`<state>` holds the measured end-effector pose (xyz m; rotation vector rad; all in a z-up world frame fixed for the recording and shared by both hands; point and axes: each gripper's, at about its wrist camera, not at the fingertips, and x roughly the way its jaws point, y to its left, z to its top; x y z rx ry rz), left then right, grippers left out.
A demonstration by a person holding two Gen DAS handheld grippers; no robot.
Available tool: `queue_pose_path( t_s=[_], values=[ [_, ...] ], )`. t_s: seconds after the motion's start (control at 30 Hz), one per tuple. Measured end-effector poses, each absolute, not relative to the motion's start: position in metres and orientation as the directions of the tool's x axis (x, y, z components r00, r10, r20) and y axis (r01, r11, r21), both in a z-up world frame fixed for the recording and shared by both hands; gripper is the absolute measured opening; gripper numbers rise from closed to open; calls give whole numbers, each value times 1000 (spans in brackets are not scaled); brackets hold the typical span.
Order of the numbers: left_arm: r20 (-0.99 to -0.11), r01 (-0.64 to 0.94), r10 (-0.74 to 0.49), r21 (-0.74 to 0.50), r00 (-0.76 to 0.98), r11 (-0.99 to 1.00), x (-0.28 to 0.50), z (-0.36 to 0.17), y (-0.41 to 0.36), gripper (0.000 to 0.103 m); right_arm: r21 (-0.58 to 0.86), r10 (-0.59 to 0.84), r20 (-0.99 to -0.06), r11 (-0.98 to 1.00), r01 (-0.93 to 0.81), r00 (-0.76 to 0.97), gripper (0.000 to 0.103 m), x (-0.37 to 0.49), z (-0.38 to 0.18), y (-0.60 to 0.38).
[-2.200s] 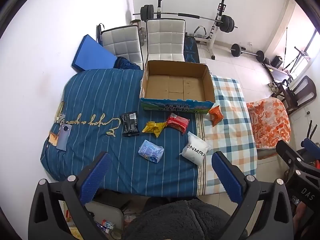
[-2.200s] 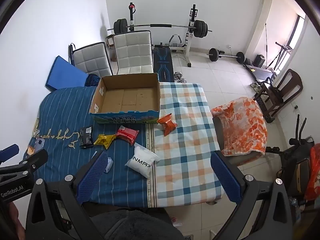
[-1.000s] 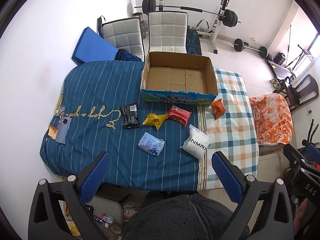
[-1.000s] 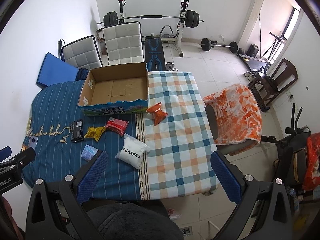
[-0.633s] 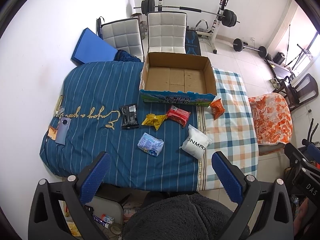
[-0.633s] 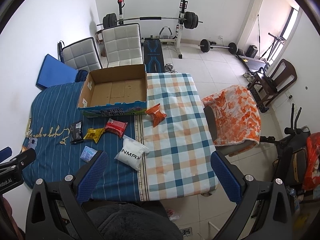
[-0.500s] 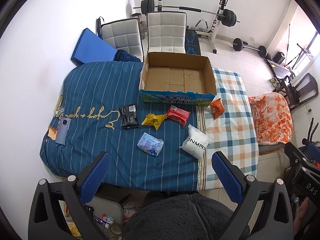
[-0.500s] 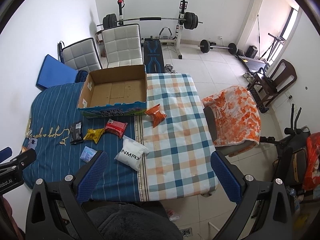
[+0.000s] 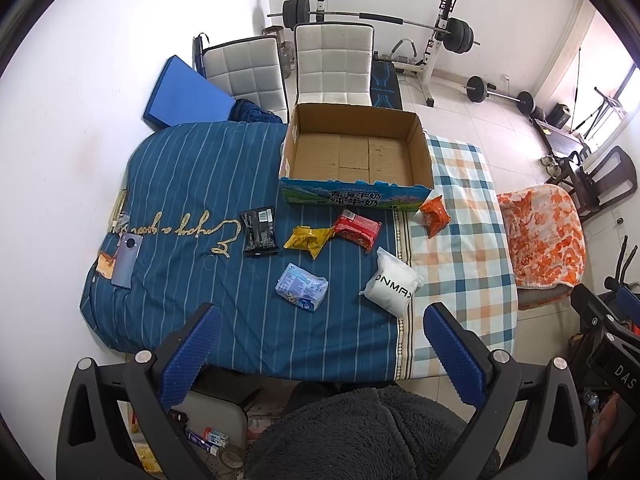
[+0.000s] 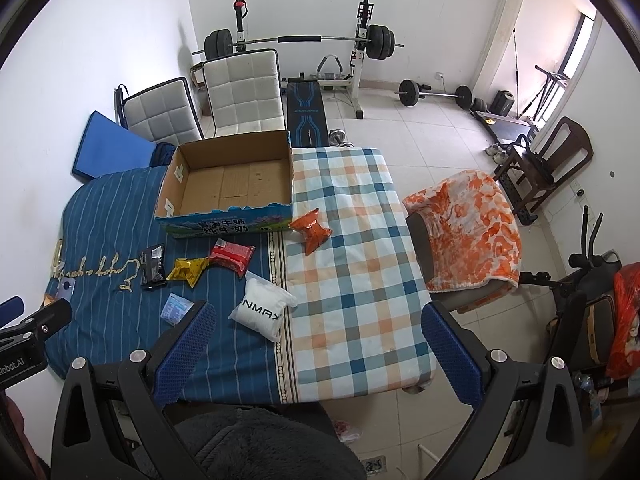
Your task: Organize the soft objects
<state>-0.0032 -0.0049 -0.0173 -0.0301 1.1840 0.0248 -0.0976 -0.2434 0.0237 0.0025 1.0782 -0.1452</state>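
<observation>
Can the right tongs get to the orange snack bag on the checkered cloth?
Probably yes. The right tongs are open and empty, high above the table. The orange snack bag lies alone on the checkered cloth, just beside the cardboard box, with nothing covering it.

You have the cardboard box at the far edge of the bed, near its middle, with two chairs behind it. Before the box lie four packets in a row across the bed. Nearer your edge sit the pouch and, to its right, the pillow pack. A phone lies at the left edge.
</observation>
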Motion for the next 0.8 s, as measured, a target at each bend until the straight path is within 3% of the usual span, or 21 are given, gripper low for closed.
queue_pose_path(
  t_s=[0.8],
  values=[
    [-925, -34, -4, -18, 379, 999, -6, -20, -5, 103, -73, -120, -873, 990, 117, 472, 103, -99, 27, -246]
  ],
)
